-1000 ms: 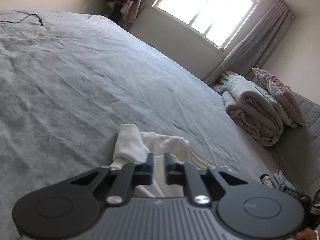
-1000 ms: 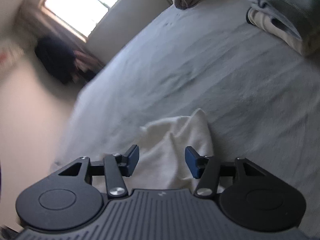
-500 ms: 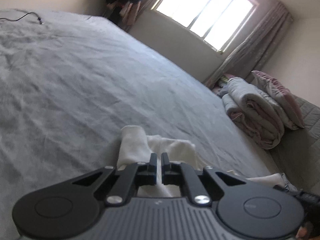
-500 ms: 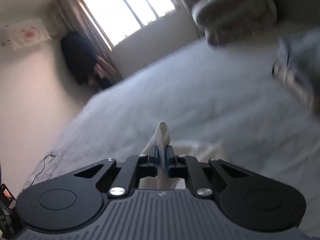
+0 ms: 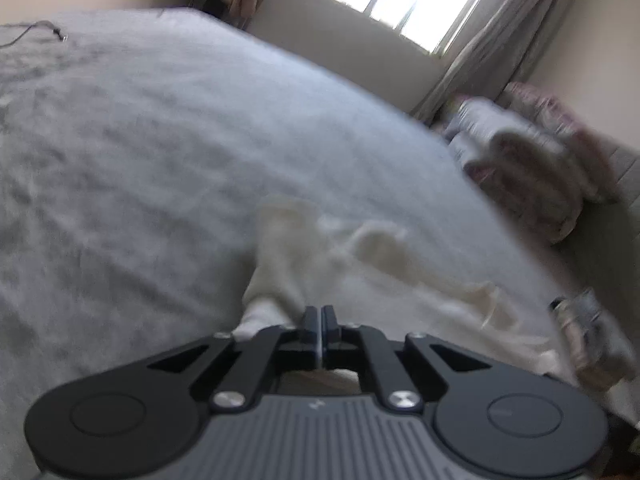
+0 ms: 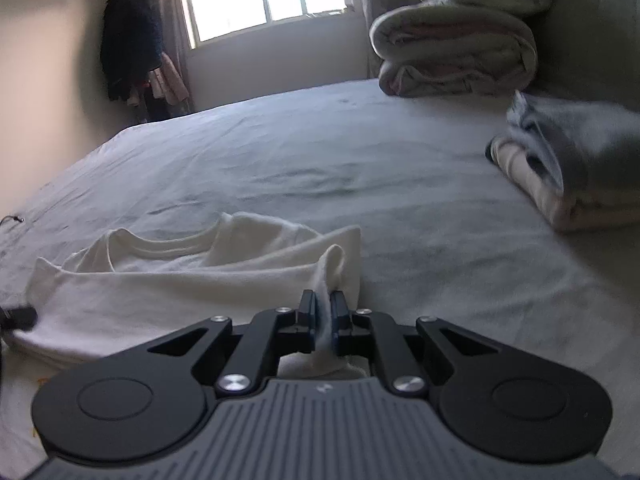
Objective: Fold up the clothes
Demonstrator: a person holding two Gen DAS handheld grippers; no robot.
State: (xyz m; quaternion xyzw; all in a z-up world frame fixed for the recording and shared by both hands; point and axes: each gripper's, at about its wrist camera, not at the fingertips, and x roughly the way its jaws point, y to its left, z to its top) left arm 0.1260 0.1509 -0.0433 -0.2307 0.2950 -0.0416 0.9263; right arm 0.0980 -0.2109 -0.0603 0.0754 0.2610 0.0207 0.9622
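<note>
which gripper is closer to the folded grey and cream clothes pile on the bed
Right. The right gripper, pinching the white cotton t-shirt, has the pile just ahead to its right. The left gripper holds the shirt's far side, beyond it.

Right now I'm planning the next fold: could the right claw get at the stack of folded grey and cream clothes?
Probably not yet: the right claw is shut on the white cotton T-shirt. Otherwise bare grey bedsheet leaves the way to the folded stack free.
</note>
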